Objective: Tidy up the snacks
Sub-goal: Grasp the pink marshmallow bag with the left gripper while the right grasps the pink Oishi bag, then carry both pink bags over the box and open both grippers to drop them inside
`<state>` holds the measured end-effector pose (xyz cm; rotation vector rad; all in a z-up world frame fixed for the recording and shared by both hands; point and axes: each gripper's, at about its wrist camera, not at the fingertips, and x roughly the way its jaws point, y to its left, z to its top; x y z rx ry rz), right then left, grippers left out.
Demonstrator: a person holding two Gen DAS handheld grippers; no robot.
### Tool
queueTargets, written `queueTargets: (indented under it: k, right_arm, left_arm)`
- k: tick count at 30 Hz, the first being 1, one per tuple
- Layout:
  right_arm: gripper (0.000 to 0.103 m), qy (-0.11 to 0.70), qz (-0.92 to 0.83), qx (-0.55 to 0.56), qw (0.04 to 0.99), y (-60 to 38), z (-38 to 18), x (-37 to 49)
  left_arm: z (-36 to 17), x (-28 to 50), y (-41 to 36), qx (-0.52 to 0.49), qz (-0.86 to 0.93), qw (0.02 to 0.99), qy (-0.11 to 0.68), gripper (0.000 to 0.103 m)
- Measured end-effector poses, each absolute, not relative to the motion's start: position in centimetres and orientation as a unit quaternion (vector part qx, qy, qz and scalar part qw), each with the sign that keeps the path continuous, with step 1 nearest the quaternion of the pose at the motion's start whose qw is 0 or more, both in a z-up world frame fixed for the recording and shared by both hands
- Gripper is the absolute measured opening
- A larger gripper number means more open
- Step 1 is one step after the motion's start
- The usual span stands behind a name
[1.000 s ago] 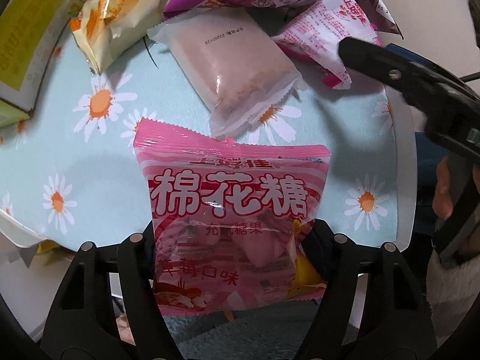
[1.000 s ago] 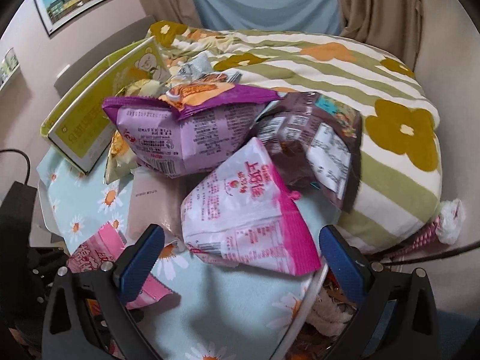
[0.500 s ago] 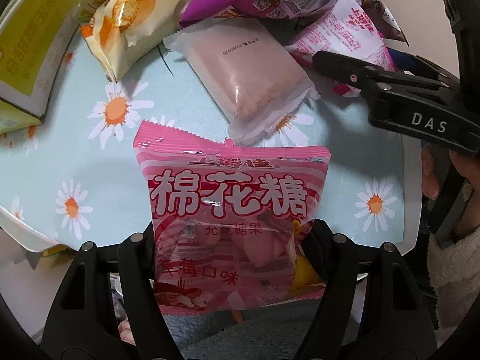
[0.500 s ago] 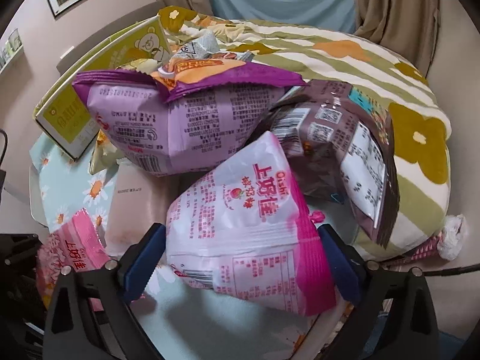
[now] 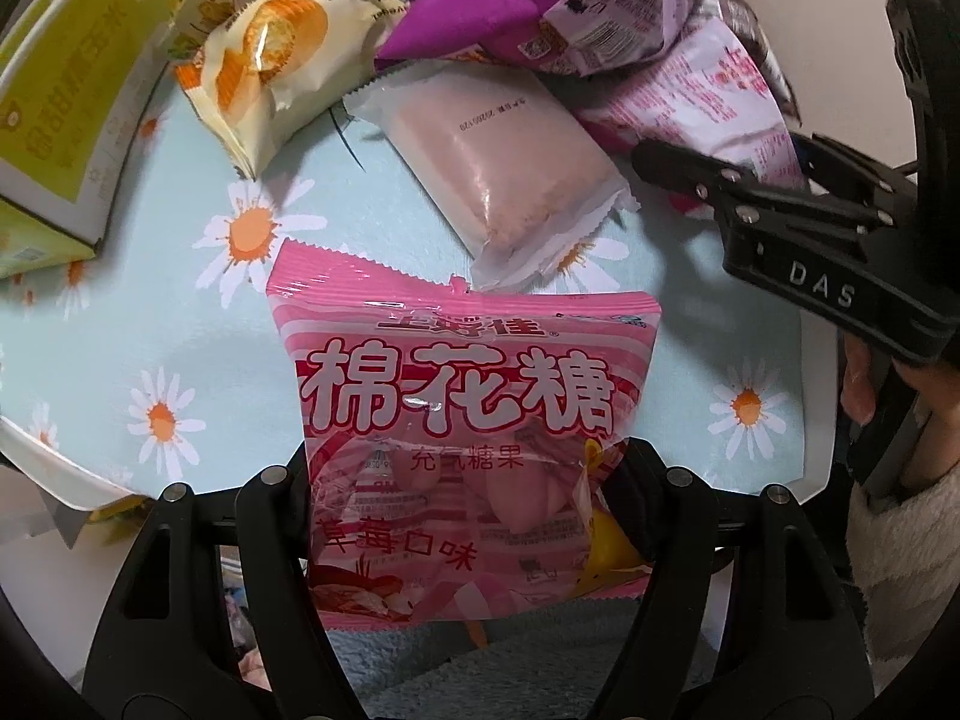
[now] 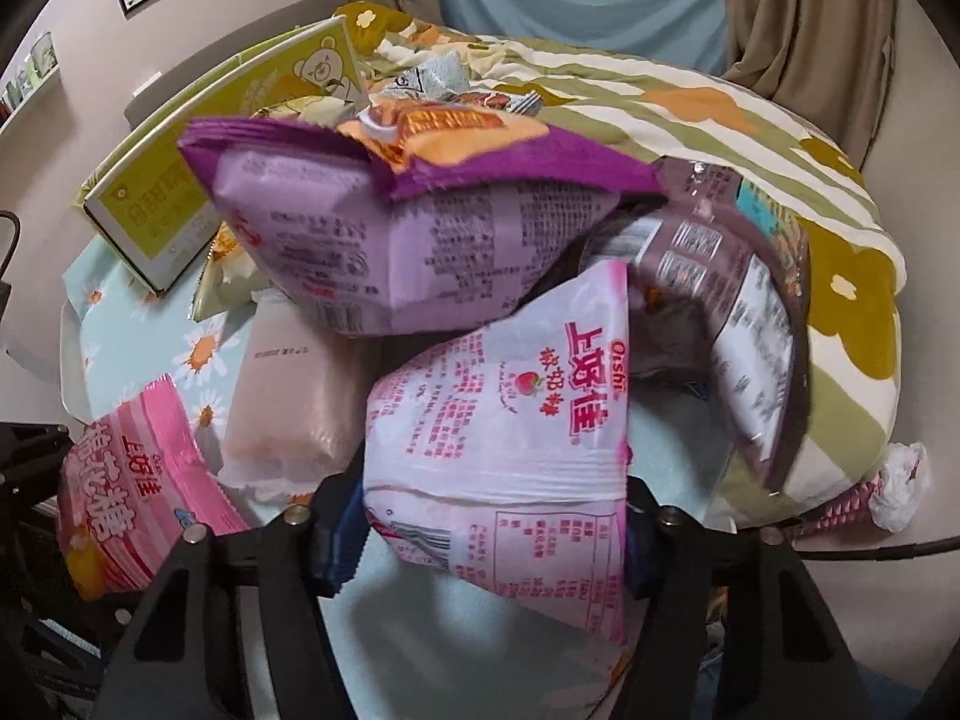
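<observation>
My left gripper point(image 5: 465, 510) is shut on a pink marshmallow bag point(image 5: 462, 408) and holds it above the near edge of the daisy-print table point(image 5: 150, 312); the bag also shows in the right wrist view point(image 6: 138, 480). My right gripper point(image 6: 492, 516) has its jaws closed against both sides of a pale pink Oishi strawberry snack bag point(image 6: 510, 420). It shows in the left wrist view point(image 5: 780, 222) at the right. A purple bag point(image 6: 408, 240), a brown bag point(image 6: 732, 300) and a plain pink packet point(image 5: 492, 150) lie in the pile.
A yellow-green box point(image 5: 54, 90) stands at the table's left. A yellow bread packet point(image 5: 276, 66) lies beside it. A striped flowered cushion point(image 6: 750, 138) sits behind the pile. The table's right edge point(image 5: 819, 420) is close to my right gripper.
My right gripper moved forward over the Oishi bag and its jaws closed in on the bag's sides. My left gripper still holds the marshmallow bag, shifted slightly toward the pile.
</observation>
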<state>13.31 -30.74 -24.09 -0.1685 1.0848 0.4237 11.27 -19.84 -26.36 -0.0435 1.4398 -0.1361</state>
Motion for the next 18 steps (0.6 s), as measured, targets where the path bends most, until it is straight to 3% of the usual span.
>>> queueTargets:
  k: [18]
  right_arm:
    - [0.057,0.47,0.169,-0.052,0.865,-30.9,-15.2,9.0]
  left_arm:
    - [-17.4,10.2,-16.6,-0.032,-0.078,0.812,0.577,0.071]
